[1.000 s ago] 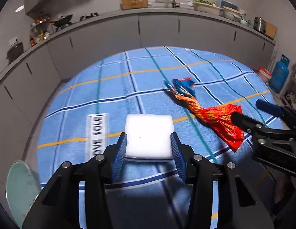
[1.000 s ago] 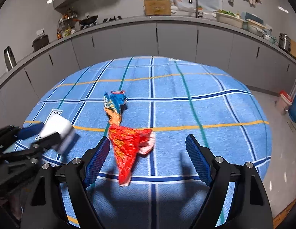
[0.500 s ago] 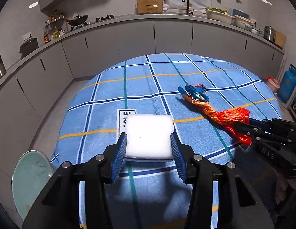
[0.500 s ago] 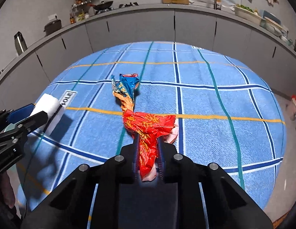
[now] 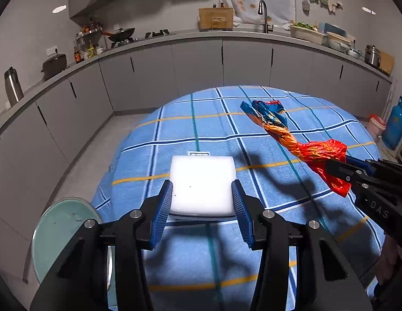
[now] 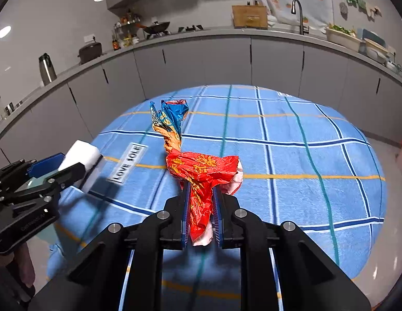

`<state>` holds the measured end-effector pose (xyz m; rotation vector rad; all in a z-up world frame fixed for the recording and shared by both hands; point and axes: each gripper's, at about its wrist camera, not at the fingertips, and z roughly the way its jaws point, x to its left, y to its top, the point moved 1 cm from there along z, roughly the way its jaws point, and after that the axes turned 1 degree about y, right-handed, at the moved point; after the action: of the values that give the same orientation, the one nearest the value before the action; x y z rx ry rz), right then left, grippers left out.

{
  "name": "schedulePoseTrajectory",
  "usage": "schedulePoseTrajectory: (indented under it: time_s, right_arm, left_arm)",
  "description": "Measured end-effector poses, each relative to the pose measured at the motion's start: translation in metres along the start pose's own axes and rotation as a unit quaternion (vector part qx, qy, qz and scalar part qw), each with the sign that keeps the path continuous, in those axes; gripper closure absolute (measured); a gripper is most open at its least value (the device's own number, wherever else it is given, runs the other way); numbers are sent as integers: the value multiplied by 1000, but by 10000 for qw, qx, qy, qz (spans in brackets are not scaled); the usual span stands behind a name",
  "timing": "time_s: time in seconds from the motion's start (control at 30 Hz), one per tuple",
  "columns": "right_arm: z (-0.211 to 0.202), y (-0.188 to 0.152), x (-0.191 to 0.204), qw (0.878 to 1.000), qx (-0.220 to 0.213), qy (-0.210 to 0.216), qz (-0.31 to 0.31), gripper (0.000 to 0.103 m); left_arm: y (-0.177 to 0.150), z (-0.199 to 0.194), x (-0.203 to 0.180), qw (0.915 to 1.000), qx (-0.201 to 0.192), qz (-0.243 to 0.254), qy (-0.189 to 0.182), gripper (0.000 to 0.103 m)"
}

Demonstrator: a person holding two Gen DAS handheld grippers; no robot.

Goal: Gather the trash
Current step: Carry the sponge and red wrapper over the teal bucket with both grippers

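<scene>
Since a second ago the right gripper has closed from wide open onto the red end of the twisted snack wrapper and raised it off the blue checked tablecloth, where it lay flat before; the left gripper has also come up with its load, so more of the kitchen cabinets now show beyond the table. The right gripper's pads are clenched on the wrapper, whose red part bunches above the jaws while the orange twist and blue tip stick out toward the far side, clear of the cloth. The left gripper grasps a white foam block between its blue pads, held above the near left part of the cloth. On the cloth a label reading LOVE SOLE lies to the left of the wrapper. A pale green round lid shows below the table's near left edge.
</scene>
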<state>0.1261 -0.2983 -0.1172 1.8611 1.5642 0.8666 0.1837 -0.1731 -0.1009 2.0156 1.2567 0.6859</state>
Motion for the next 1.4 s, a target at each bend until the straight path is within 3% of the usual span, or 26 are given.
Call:
schedulePoseTrajectory:
  time_s: [0.6,1.4]
  right_arm:
    - [-17,9,72,9974,-198,495,-483,86]
    - [-13,14,147,9885,-236,1160,-944,86]
  left_arm:
    - [-16,-47,54,9984,-184,-306,429,56]
    - [-43,-77,122,9911,-191,-794,1050,56]
